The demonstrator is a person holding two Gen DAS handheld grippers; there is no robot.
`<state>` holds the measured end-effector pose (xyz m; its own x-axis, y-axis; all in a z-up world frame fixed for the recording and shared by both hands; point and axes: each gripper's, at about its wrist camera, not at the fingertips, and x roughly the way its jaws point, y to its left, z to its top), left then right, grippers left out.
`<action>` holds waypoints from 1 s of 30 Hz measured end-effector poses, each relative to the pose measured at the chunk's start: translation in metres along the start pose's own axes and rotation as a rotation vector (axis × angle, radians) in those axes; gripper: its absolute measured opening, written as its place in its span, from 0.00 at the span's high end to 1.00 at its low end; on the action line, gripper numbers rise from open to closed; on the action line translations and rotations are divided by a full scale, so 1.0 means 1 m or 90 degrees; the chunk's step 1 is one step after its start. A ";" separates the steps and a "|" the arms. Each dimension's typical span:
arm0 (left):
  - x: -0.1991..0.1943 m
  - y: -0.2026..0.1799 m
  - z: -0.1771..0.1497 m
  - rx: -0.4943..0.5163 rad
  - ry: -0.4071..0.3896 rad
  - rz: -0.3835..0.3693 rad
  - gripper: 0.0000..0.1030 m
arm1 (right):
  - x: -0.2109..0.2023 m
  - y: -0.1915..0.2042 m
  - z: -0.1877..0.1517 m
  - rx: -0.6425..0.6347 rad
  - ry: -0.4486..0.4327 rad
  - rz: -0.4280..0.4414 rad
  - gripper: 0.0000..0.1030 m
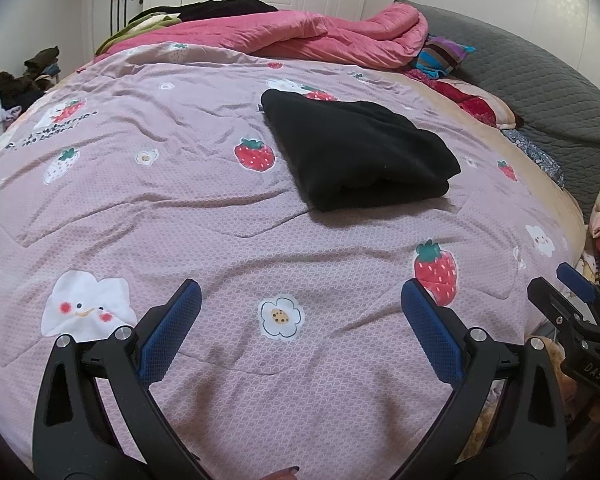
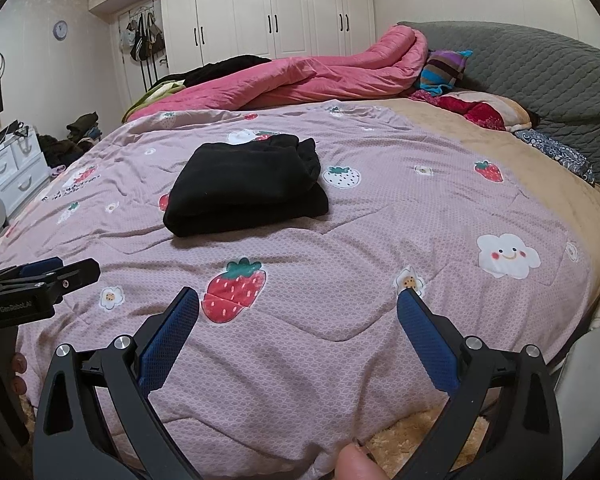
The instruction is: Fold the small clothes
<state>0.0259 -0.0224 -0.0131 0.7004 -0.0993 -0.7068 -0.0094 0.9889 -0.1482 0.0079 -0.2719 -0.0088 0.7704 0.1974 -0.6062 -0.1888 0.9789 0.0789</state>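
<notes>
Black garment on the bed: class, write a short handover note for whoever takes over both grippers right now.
Left gripper: open, empty, held over the near part of the strawberry-print quilt.
Right gripper: open, empty, alongside it at the near edge of the bed.
Black garment: lies folded in a compact stack mid-quilt, away from both grippers.
Done: this piece looks folded.
Left: no other small garment lies on the quilt; fetch the next, if any.

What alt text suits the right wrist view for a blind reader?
A folded black fleece garment lies on a pink strawberry-print quilt. The open right gripper hovers before it, holding nothing; the left gripper shows at the left edge.
</notes>
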 end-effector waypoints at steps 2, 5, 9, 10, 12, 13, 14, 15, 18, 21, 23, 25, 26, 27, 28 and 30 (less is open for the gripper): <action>-0.001 0.000 0.000 0.000 -0.002 0.002 0.09 | 0.000 0.000 0.000 0.000 0.000 -0.001 0.04; -0.002 -0.001 0.000 0.001 -0.004 0.003 0.09 | 0.000 0.000 0.000 0.000 -0.001 0.000 0.04; -0.003 -0.002 0.001 0.004 -0.006 0.002 0.09 | -0.001 0.000 0.000 0.001 0.001 -0.001 0.04; -0.003 -0.002 0.001 0.004 -0.007 0.003 0.09 | -0.001 0.000 0.000 0.001 0.001 -0.001 0.04; -0.003 -0.002 0.001 0.002 -0.006 0.003 0.09 | -0.002 0.000 0.001 0.001 0.002 -0.002 0.04; -0.003 -0.002 0.001 0.002 -0.007 0.002 0.09 | -0.001 0.000 0.001 0.001 0.002 -0.002 0.04; -0.003 -0.002 0.001 0.002 -0.007 0.002 0.09 | -0.001 0.000 0.001 0.001 0.001 -0.001 0.04; -0.003 -0.002 0.000 0.001 -0.007 0.003 0.09 | -0.001 0.000 0.001 0.001 0.002 -0.001 0.04; -0.003 -0.002 0.001 0.003 -0.007 0.003 0.09 | -0.001 0.000 0.001 0.001 0.001 -0.002 0.04; -0.003 -0.003 0.000 0.007 -0.006 0.006 0.09 | -0.002 0.000 0.001 0.002 0.001 -0.001 0.04; -0.002 -0.003 0.000 0.007 -0.005 0.005 0.09 | -0.001 0.000 0.001 0.001 0.002 -0.001 0.04; -0.001 -0.004 -0.001 0.008 -0.003 0.004 0.09 | -0.001 0.000 0.002 0.000 0.003 -0.002 0.04; -0.001 -0.004 -0.001 0.009 -0.003 0.005 0.09 | -0.001 0.000 0.002 0.001 0.003 -0.002 0.04; -0.001 -0.004 -0.001 0.009 -0.002 0.005 0.09 | -0.001 0.000 0.002 0.001 0.003 -0.002 0.04; -0.001 -0.004 -0.001 0.009 -0.002 0.005 0.09 | -0.001 0.000 0.002 0.000 0.003 -0.002 0.04; -0.001 -0.004 -0.001 0.009 -0.002 0.007 0.09 | -0.001 -0.001 0.002 0.001 0.003 -0.002 0.04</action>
<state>0.0245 -0.0269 -0.0127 0.7027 -0.0876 -0.7061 -0.0076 0.9914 -0.1306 0.0085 -0.2726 -0.0066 0.7686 0.1935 -0.6097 -0.1845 0.9797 0.0783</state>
